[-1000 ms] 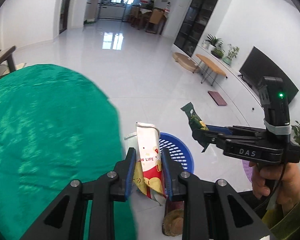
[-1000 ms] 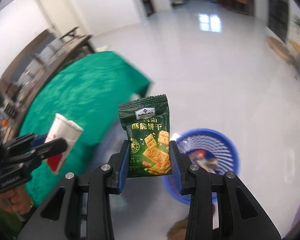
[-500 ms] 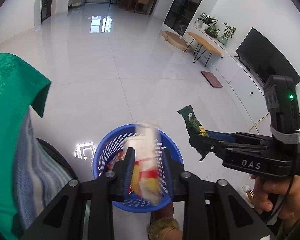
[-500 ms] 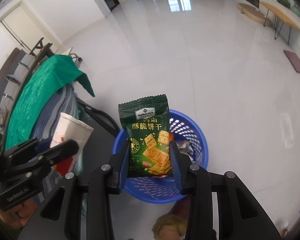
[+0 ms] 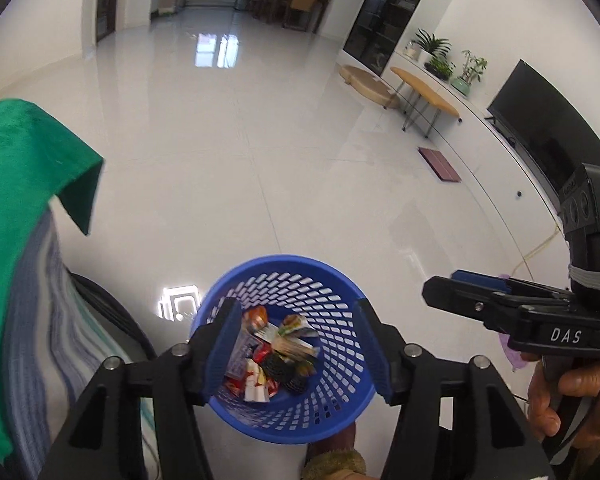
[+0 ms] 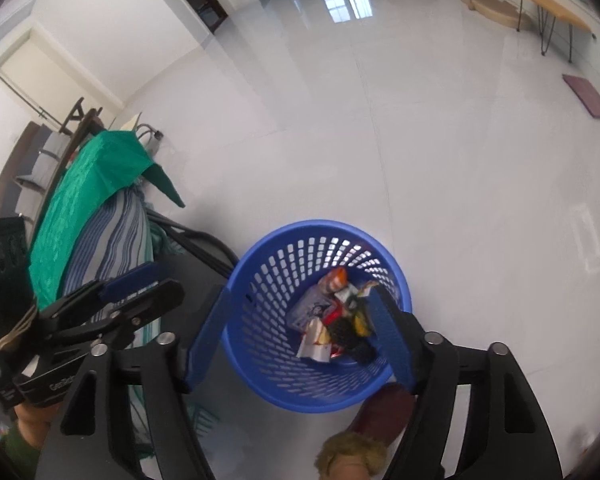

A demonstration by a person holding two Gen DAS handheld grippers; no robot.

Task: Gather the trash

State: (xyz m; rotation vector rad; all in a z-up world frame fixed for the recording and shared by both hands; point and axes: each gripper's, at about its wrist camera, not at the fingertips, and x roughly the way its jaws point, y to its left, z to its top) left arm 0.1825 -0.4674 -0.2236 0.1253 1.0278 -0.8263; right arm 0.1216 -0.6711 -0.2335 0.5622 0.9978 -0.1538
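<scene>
Both claws hang over the round blue plastic basket (image 5: 340,392) w/ holes so trash (image 5: 272,360) drops in. Left gripper (image 5: 296,350) & right gripper (image 6: 300,340) are opening wide, nothing between.

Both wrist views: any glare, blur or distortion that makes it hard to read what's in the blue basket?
Left wrist view: window glare sits on the floor, away from the blue basket; the trash inside is slightly soft; fisheye bends the room's edges. Right wrist view: a similar floor glare far off, the basket's contents readable but a little blurred, corners darkened.
</scene>
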